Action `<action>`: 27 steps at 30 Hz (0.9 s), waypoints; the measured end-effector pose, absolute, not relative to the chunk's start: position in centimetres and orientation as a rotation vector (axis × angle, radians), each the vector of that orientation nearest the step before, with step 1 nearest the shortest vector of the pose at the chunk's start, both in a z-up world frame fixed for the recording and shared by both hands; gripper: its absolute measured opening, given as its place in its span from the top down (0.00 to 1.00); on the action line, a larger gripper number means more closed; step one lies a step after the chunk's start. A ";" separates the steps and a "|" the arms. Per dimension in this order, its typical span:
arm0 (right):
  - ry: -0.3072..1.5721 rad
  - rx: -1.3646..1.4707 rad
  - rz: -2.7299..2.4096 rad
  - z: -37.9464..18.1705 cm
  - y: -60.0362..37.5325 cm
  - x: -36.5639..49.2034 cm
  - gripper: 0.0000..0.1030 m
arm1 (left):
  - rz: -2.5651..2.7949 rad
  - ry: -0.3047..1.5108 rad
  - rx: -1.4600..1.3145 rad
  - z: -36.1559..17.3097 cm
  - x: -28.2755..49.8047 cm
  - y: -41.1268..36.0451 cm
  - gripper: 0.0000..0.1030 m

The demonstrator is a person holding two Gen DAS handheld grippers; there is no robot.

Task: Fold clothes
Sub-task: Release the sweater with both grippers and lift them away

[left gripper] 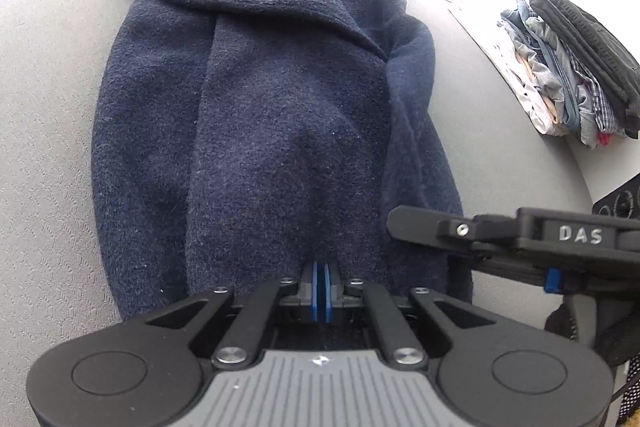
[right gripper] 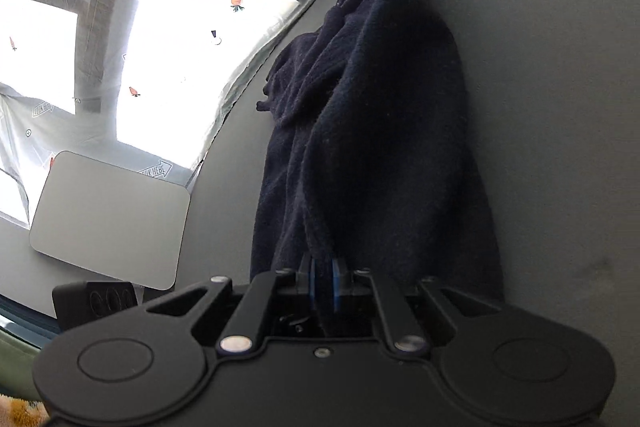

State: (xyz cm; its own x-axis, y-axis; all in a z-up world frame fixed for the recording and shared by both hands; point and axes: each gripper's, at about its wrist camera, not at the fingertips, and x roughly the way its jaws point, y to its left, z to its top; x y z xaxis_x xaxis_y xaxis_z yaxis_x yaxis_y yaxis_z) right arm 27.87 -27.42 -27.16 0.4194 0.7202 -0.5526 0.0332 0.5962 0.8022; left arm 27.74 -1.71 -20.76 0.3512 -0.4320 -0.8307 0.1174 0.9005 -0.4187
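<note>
On the grey counter [left gripper: 48, 115], whose surface has a fine embossed pattern, a navy fleece garment [left gripper: 260, 115] lies spread lengthwise, thick and fuzzy, with soft rolled folds along its right edge and a sleeve-like flap crossing its far end. The left gripper [left gripper: 322, 291] has its blue-padded fingers pressed together on the garment's near hem, fabric pinched between them. The right gripper [right gripper: 325, 283] is likewise closed tight on the near edge of the same fleece, a ridge of dark cloth running up from between its blue pads; in the left wrist view it reaches in from the right, its black body marked "DAS". At the counter's far right sits a stack of folded clothes [left gripper: 568, 67], thin mixed fabrics topped by a dark quilted piece. A pale rounded-corner board [right gripper: 112, 219] rests near the counter's edge, before a translucent curtain [right gripper: 180, 39] printed with small carrots.
</note>
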 end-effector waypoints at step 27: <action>0.889 0.365 0.182 -21.6 -27.4 33.1 0.61 | -0.202 0.960 -0.525 -17.2 33.8 8.3 0.49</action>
State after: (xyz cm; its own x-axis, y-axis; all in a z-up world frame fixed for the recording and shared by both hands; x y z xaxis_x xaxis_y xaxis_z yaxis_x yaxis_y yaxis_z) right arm 33.06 -27.40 -21.65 0.6200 0.3036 -0.7235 -0.0044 0.9234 0.3837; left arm 33.76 8.28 -17.21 0.5664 -0.3900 -0.7261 -0.0640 0.8575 -0.5105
